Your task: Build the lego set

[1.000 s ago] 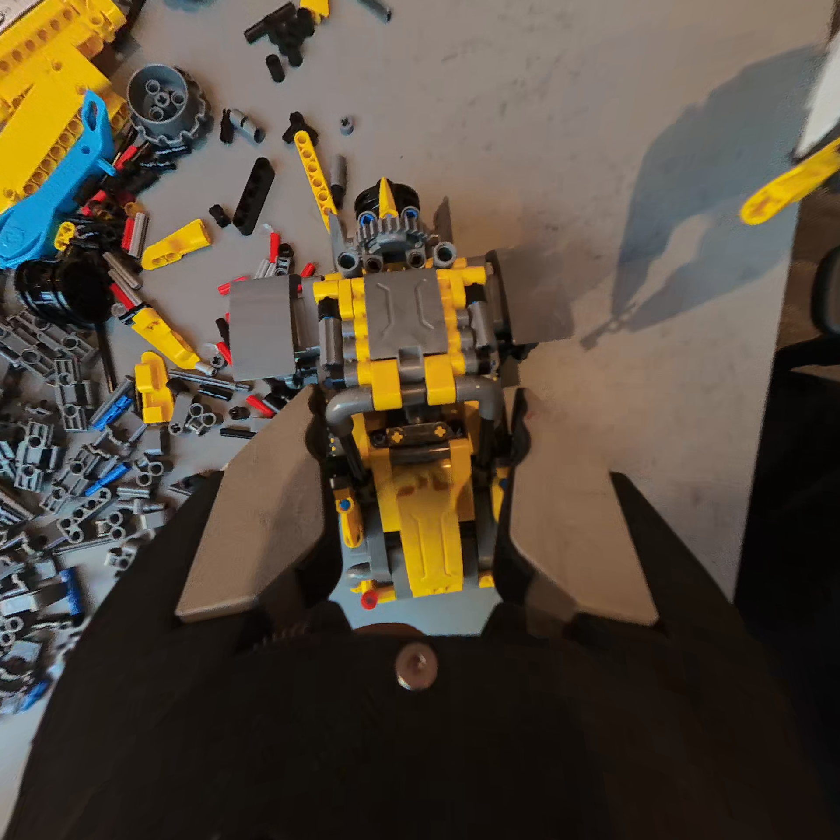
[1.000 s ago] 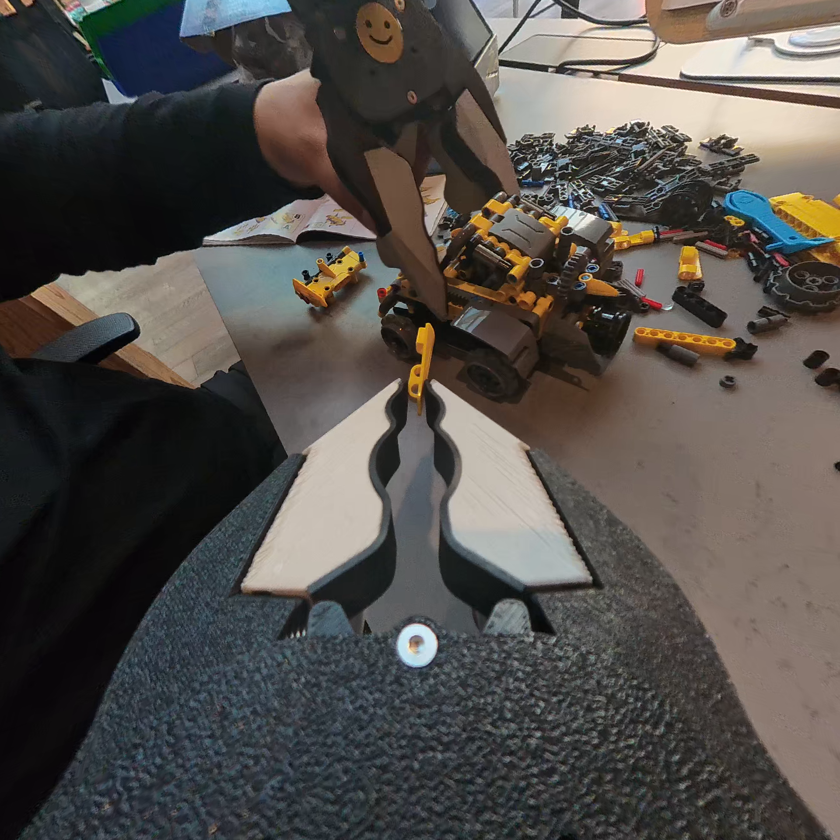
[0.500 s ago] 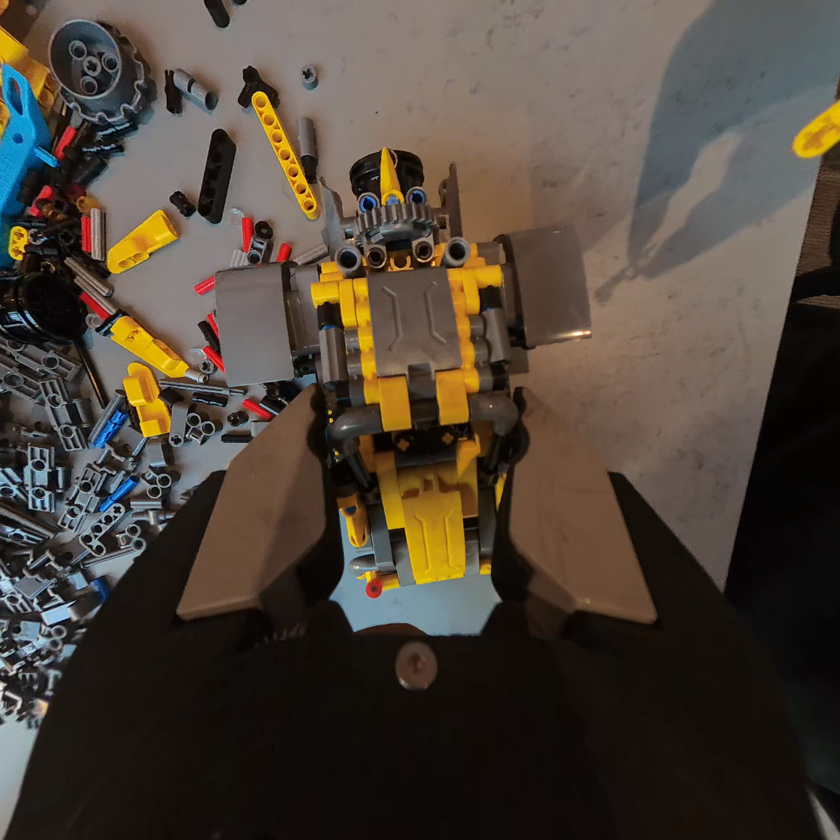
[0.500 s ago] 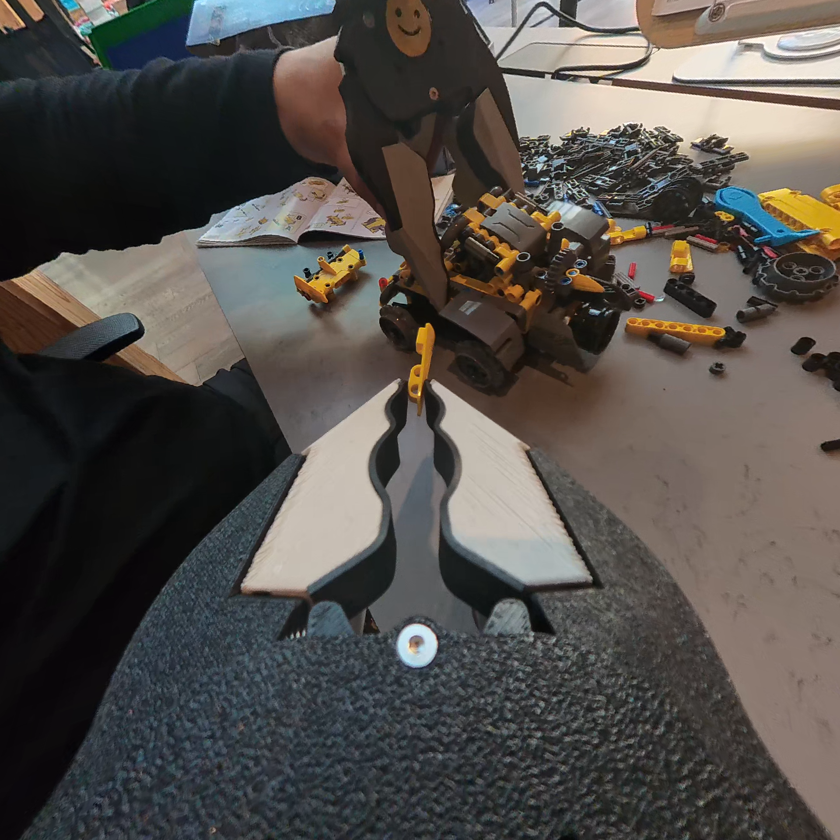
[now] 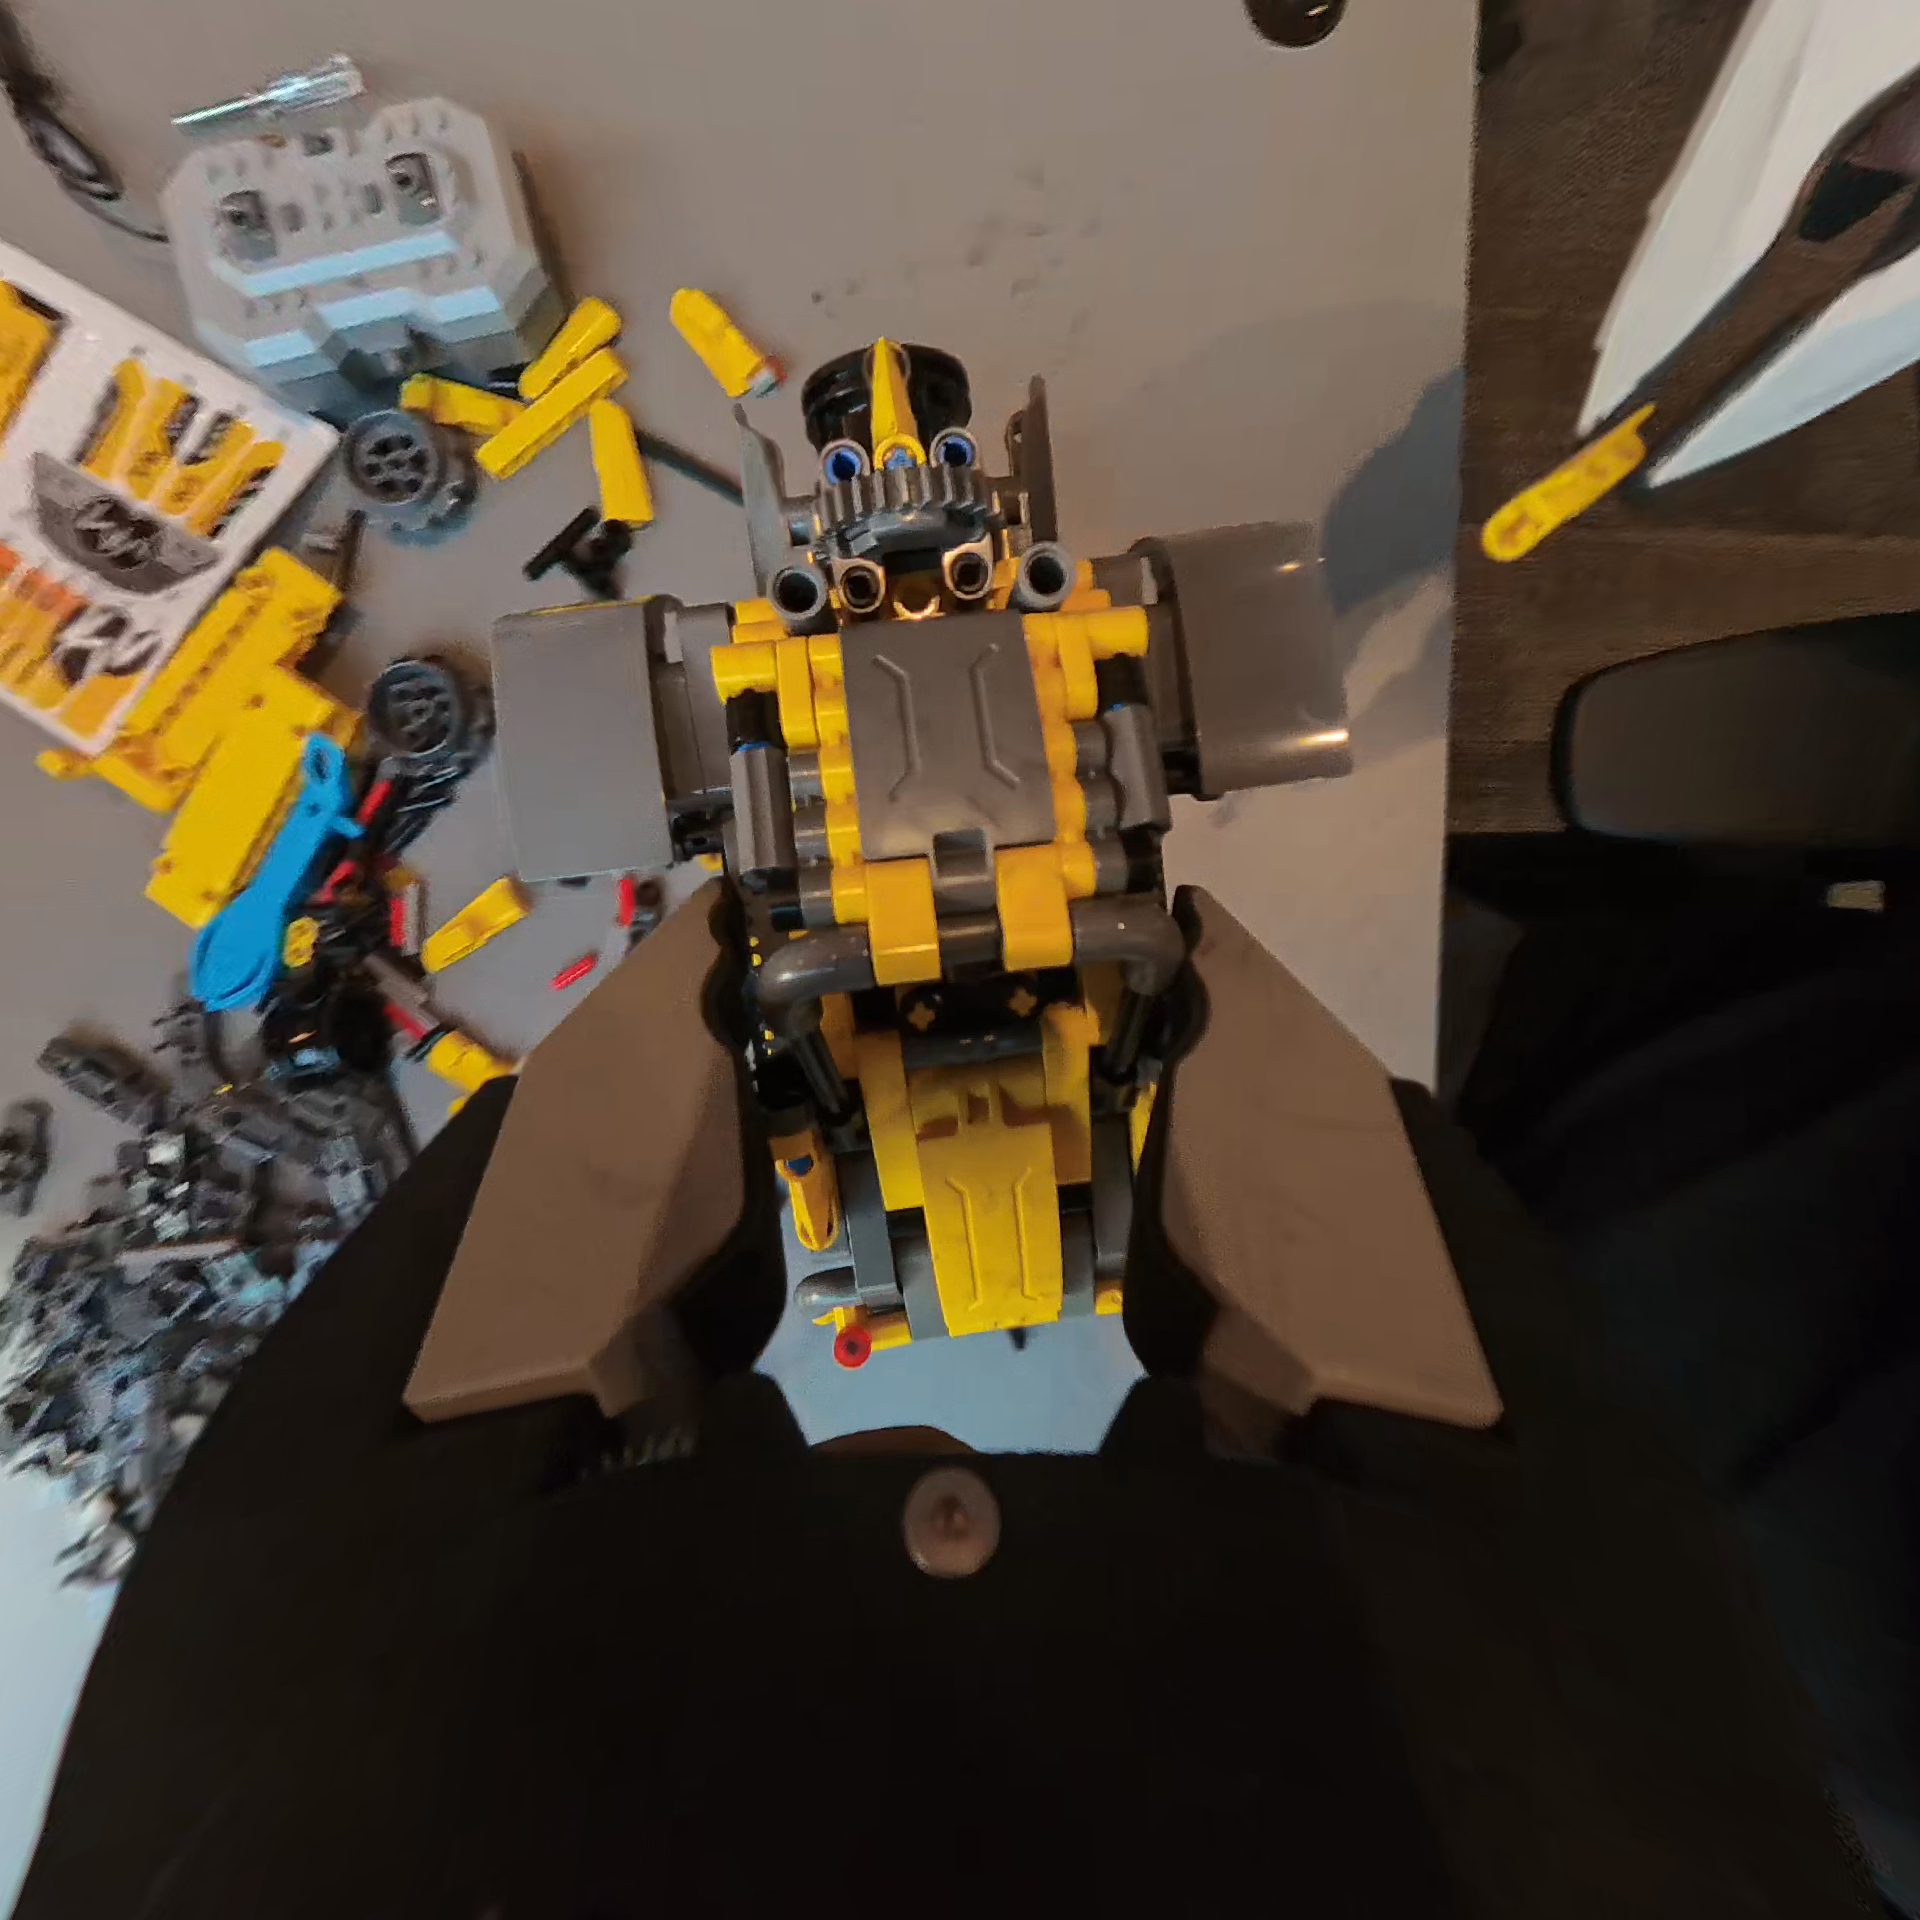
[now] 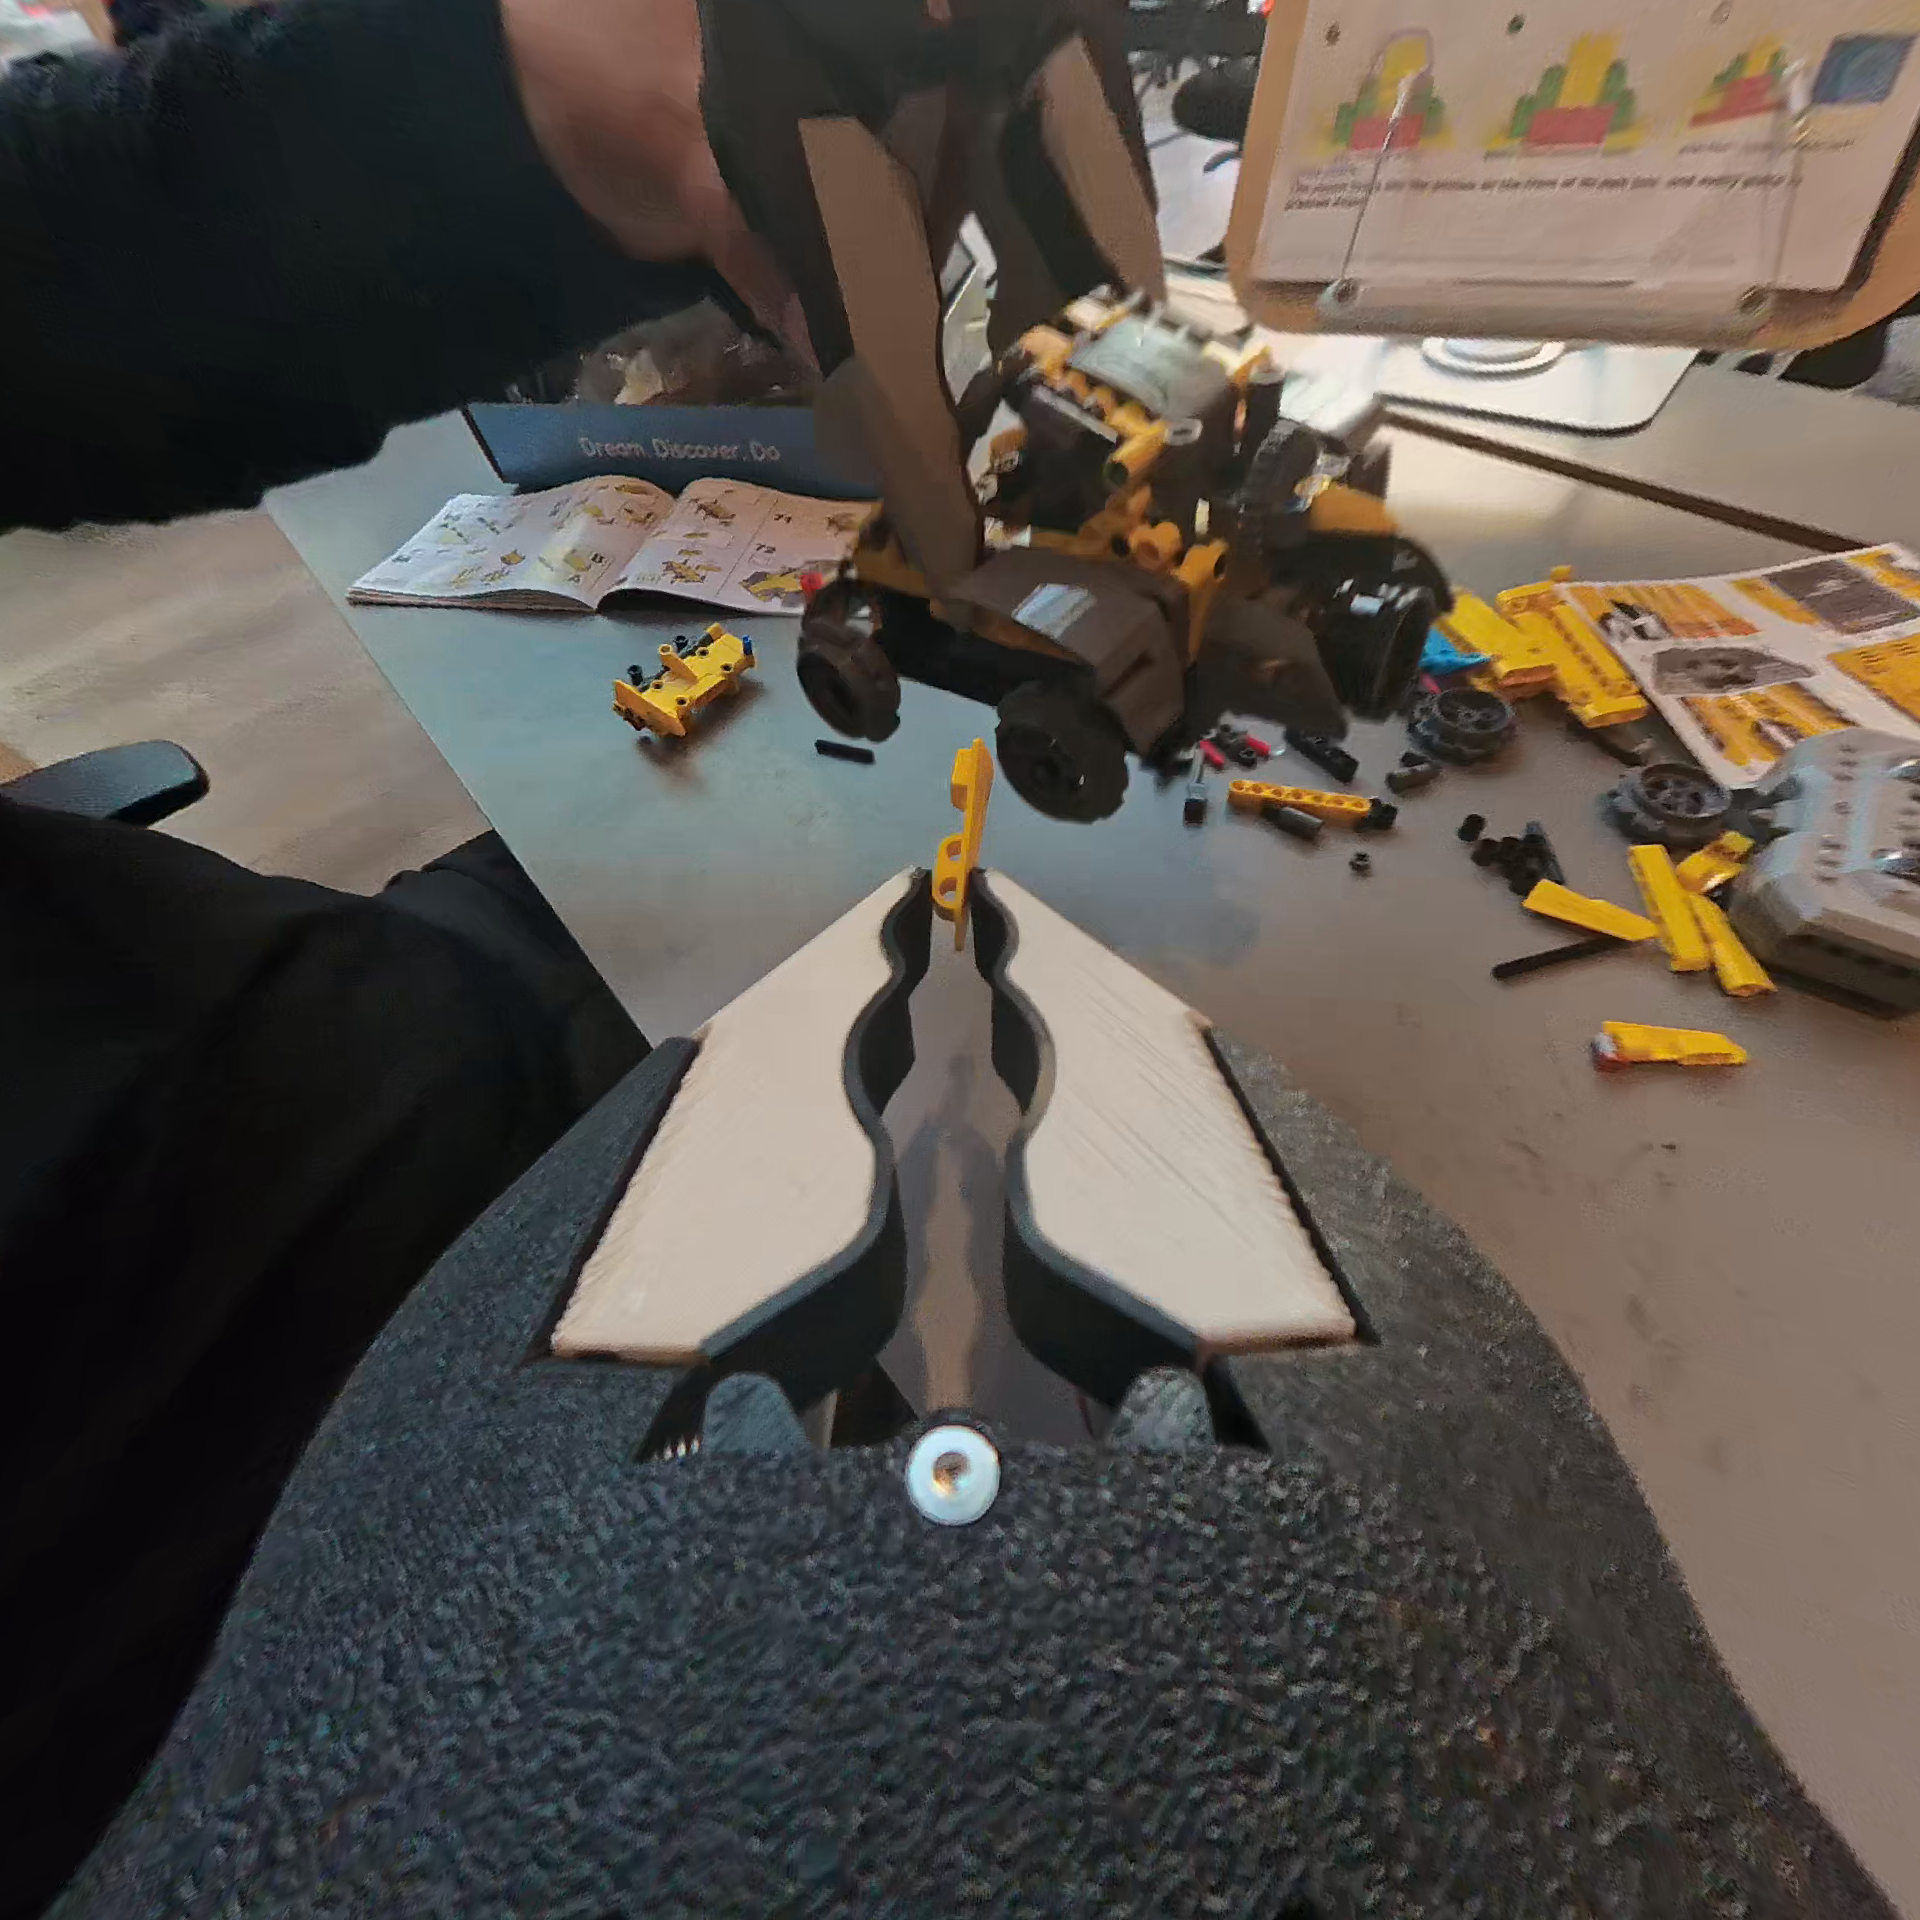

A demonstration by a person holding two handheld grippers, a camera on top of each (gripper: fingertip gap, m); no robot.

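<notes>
- Left hand-held gripper [image 5: 951,997] is clamping the rear of a yellow and grey brick-built vehicle [image 5: 951,748], fingers spread moderately wide around its narrow tail section, one on each flank.
- Vehicle is hanging clear of the desk [image 6: 1455,1195] in the right wrist view, wheels in the air, nose tipping down toward the loose parts.
- Its long axis is running straight away from the left hand-held gripper, in line with the fingers.
- Right hand-held gripper [image 6: 961,894] is pinching a small yellow beam piece [image 6: 964,831], jaws nearly together; the beam is standing upright out of the tips.
- From the right hand-held gripper the vehicle is lying ahead and slightly right, near but apart; the nearest wheel [image 6: 1060,753] is sitting just beyond the beam's top end.
- An open instruction booklet [image 6: 613,545] and a small yellow sub-assembly [image 6: 686,681] are lying on the desk to the left of the vehicle.
- Loose yellow, black and grey pieces are scattering to the right.
</notes>
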